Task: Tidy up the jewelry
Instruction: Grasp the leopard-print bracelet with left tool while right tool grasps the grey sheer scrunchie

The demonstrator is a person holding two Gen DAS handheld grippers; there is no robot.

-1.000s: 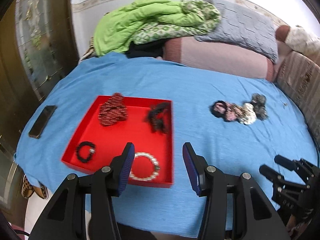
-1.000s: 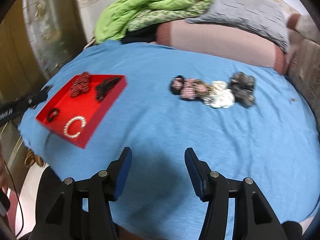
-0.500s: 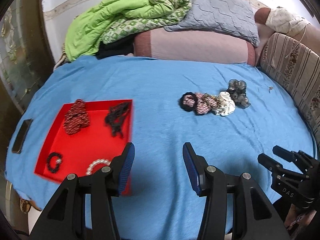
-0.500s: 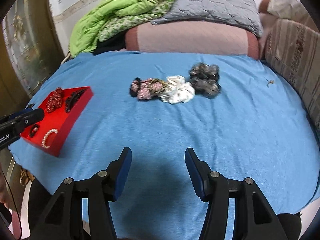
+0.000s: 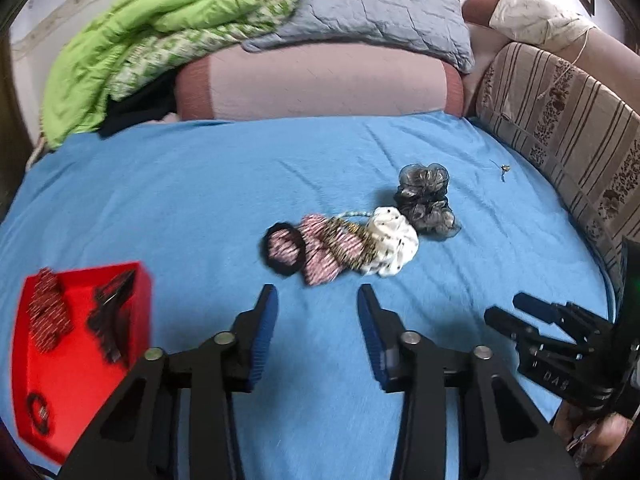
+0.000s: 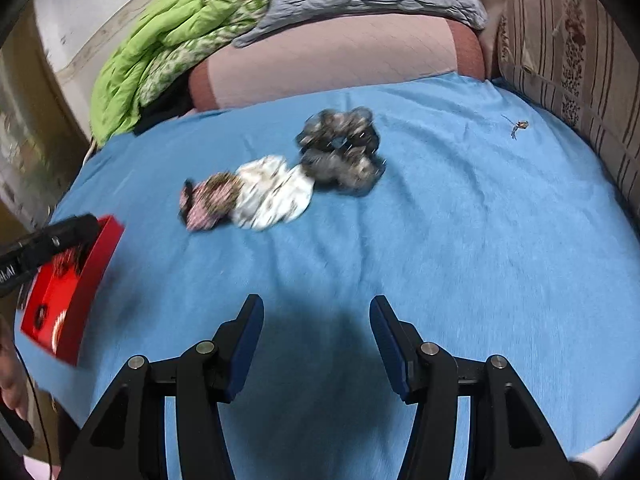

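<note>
A pile of hair ties lies mid-sheet: a black ring [image 5: 282,250], a pink striped scrunchie [image 5: 320,256], a white one [image 5: 390,246] and a dark sheer one [image 5: 426,200]. My left gripper [image 5: 318,292] hovers just short of the pile, its jaws closing with nothing between them. The red tray [image 5: 80,380] at the far left holds a red beaded piece [image 5: 48,316], a black clip [image 5: 112,312] and a black bracelet [image 5: 38,412]. My right gripper [image 6: 317,300] is open and empty over bare blue sheet, the pile [image 6: 272,192] ahead on its left. A small trinket [image 6: 518,125] lies far right.
Pink bolster [image 5: 312,80], grey pillow [image 5: 380,4] and green quilt [image 5: 152,28] line the back of the bed. A striped cushion [image 5: 560,132] borders the right side. The blue sheet's edge [image 6: 600,428] drops off near me. A hand [image 5: 592,436] holds the right gripper.
Both views have swung to the right: the tray slid to the left edge and the hair-tie pile came toward the centre and closer. The left jaws stand narrower than before.
</note>
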